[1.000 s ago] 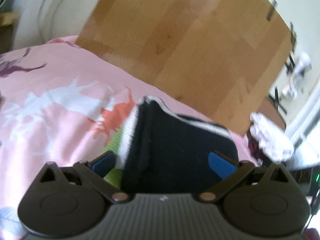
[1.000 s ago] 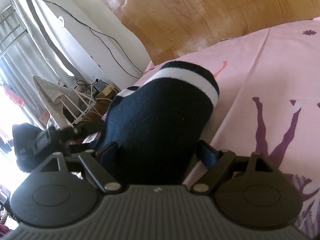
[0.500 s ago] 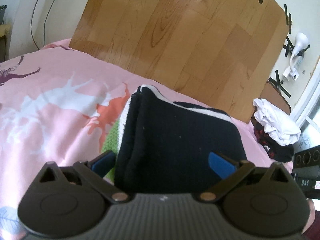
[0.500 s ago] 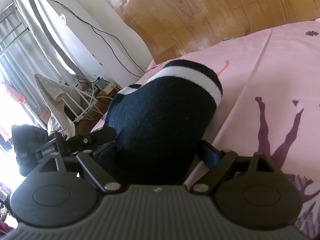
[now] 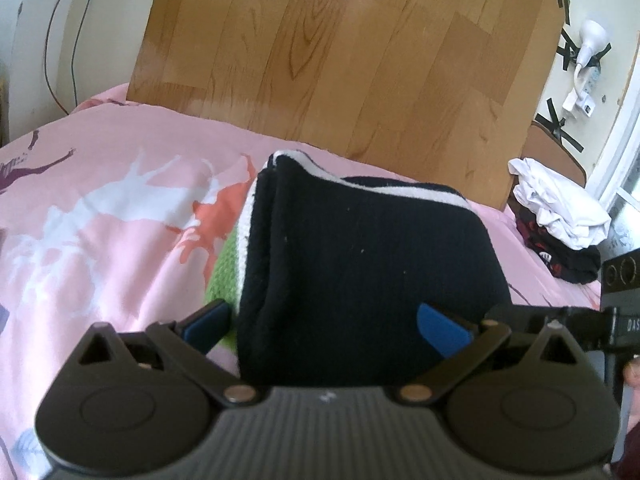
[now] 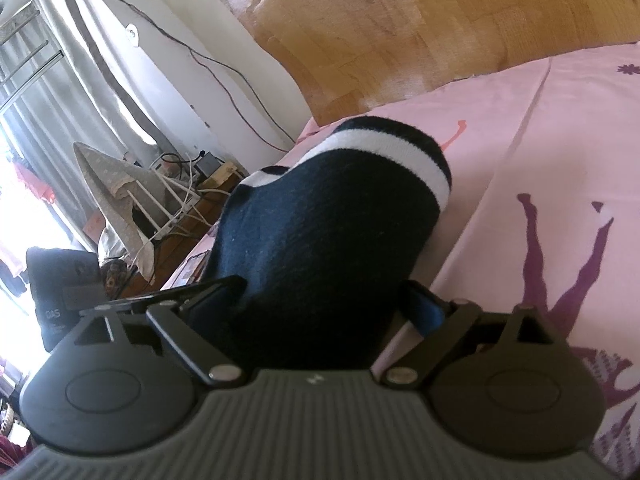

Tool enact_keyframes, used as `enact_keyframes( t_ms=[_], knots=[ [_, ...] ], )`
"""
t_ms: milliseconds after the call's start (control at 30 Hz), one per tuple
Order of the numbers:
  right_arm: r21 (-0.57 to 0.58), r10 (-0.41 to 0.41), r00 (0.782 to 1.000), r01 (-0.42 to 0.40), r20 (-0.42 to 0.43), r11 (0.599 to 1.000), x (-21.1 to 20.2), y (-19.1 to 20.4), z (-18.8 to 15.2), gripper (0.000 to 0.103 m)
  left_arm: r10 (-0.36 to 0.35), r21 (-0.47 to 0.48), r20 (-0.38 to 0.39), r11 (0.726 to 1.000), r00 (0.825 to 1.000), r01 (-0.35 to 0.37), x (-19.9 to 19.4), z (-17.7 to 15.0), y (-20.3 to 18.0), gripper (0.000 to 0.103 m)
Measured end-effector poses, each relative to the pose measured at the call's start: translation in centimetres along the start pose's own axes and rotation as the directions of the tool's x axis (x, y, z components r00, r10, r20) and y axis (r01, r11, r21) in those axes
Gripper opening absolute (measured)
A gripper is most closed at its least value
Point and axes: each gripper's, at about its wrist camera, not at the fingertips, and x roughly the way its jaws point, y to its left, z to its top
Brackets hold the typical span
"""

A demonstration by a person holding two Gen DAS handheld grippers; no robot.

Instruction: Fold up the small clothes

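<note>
1. Folded dark sock (image 5: 360,272), white-striped, lies on the pink bedsheet (image 5: 100,208), placed atop something green.
2. Left gripper (image 5: 324,320): jaws apart, straddling the sock.
3. Right gripper (image 6: 320,304): jaws have just been opening, the sock between them, likely letting go.
4. Legible: "DAS" on the other gripper's housing.

white letters "das" are showing on the black body of the other gripper (image 5: 624,326) at the right edge of the left wrist view; the rest is running out of frame. similar pale lettering on that dark unit (image 6: 56,316) in the right wrist view is reading too blurred to confirm.
</note>
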Motion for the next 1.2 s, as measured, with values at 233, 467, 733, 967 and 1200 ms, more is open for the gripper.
enact_keyframes(
  t_ms=[233, 467, 733, 967, 1200],
  knots=[
    [-0.019, 0.008, 1.000, -0.008, -0.004, 1.000, 0.1, 0.0, 0.1, 0.101, 0.003, -0.009, 0.005, 1.000, 1.000, -0.003, -0.1, -0.4, 0.0, 0.103],
    [-0.033, 0.013, 1.000, -0.013, -0.005, 0.999, 0.2, 0.1, 0.1, 0.103, -0.008, -0.041, 0.015, 0.999, 1.000, 0.008, -0.4, -0.4, 0.6, 0.103],
    [-0.034, 0.014, 1.000, -0.014, -0.005, 0.999, 0.2, 0.0, 0.1, 0.103, -0.052, -0.187, 0.041, 0.981, 0.998, 0.059, -1.2, -0.3, 3.4, 0.103],
    [-0.034, 0.015, 1.000, -0.015, -0.005, 0.999, 0.2, 0.0, 0.1, 0.103, -0.027, -0.094, -0.004, 0.995, 1.000, 0.027, -0.4, -0.2, 1.1, 0.103],
    [-0.028, 0.007, 1.000, -0.007, 0.008, 1.000, 0.1, 0.2, 0.0, 0.103, -0.032, -0.072, -0.025, 0.997, 0.999, 0.030, 0.4, 0.1, 0.6, 0.103]
  ],
)
